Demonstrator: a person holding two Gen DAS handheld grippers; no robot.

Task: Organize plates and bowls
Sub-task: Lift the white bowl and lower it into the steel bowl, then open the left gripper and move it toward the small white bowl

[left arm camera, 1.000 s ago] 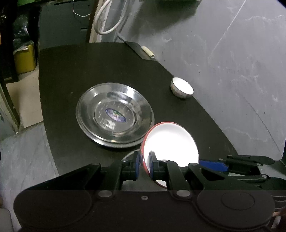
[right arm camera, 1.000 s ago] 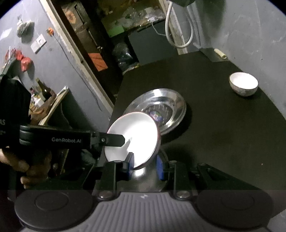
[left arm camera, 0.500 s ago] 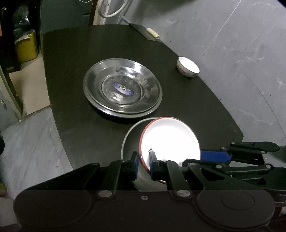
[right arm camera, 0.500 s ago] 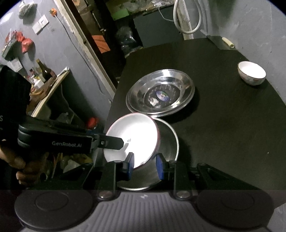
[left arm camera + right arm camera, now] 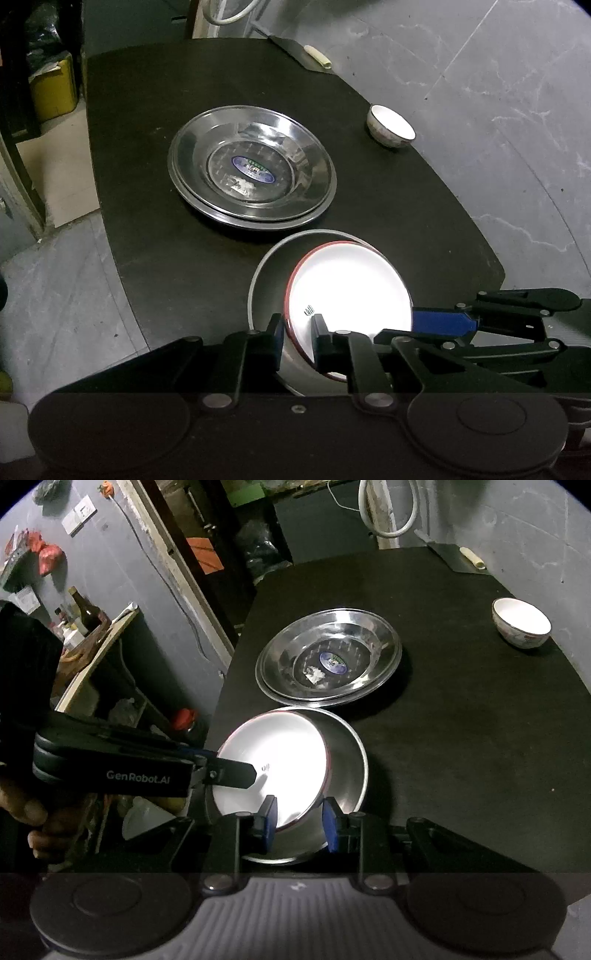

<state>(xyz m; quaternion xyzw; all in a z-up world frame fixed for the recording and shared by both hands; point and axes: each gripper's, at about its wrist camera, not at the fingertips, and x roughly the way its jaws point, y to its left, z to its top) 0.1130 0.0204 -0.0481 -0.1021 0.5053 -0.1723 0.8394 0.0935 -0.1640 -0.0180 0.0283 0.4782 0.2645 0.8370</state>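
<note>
The left gripper [image 5: 298, 336] points steeply downward, its jaws having just been opening slightly, with the rim of the red-edged white plate [image 5: 351, 291] between the blue pads. The right gripper [image 5: 298, 823] also points steeply downward, its jaws set a moderate gap apart astride the near edge of the same plate; whether the pads press on it cannot be told. The person's left hand [image 5: 33, 819] grips the left gripper's handle at the left edge of the right wrist view.
</note>
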